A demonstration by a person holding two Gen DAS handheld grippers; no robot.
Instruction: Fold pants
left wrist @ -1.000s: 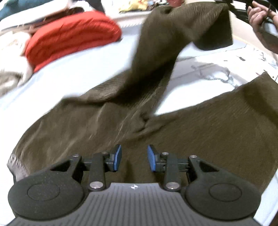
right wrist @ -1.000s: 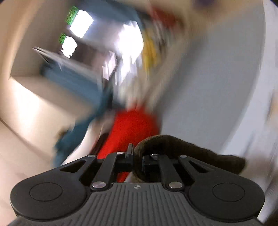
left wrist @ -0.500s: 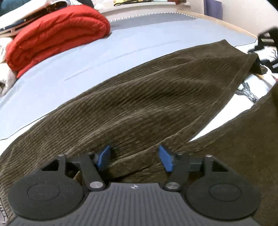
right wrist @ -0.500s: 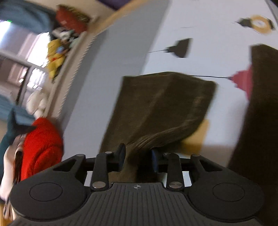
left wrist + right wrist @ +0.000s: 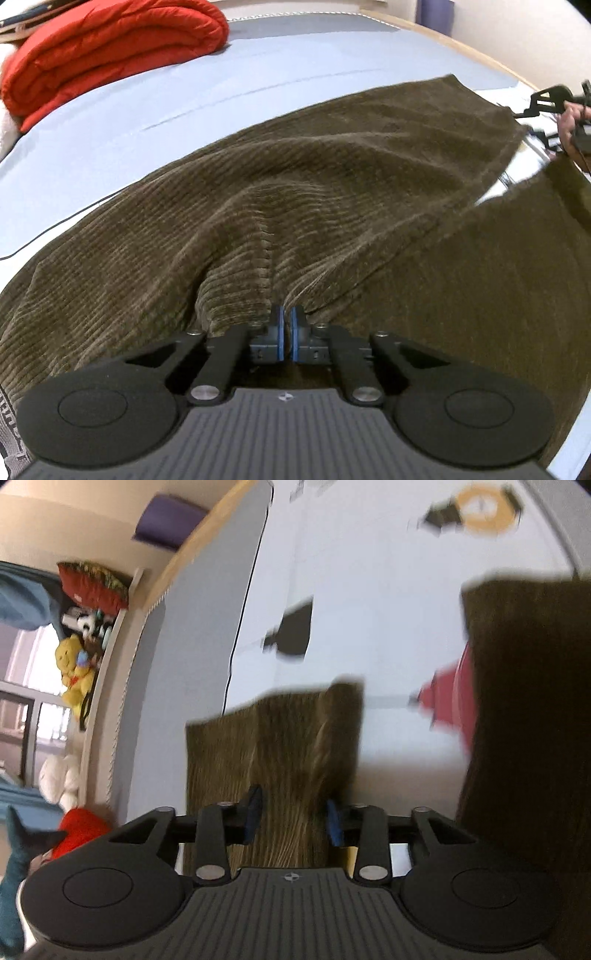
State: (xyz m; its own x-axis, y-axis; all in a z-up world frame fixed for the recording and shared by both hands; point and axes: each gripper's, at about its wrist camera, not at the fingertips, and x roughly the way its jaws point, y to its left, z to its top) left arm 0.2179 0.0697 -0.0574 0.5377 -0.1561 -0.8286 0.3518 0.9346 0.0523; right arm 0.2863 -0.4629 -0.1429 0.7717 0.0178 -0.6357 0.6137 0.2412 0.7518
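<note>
Brown corduroy pants [image 5: 332,177] lie spread across a bed. My left gripper [image 5: 287,321] is shut on a raised fold of the corduroy near the crotch seam. In the right wrist view one leg end [image 5: 280,738] lies flat under my right gripper [image 5: 293,812]. Its jaws are closing, the blue pads still stand apart on either side of the cloth and do not press it. The other leg [image 5: 528,701] lies to the right, blurred. My right gripper [image 5: 554,99] and the hand [image 5: 569,122] holding it show at the far right of the left wrist view.
A folded red blanket [image 5: 110,48] lies at the bed's far left. The pale blue sheet [image 5: 147,118] stretches beyond the pants, and a white printed sheet [image 5: 369,590] lies under the leg ends. A shelf with soft toys [image 5: 75,664] runs along the wall.
The lifted leg came down and now lies flat beside the other. My left gripper widened, moved forward and shut on a fold. My right gripper let go of the leg end and lowered.
</note>
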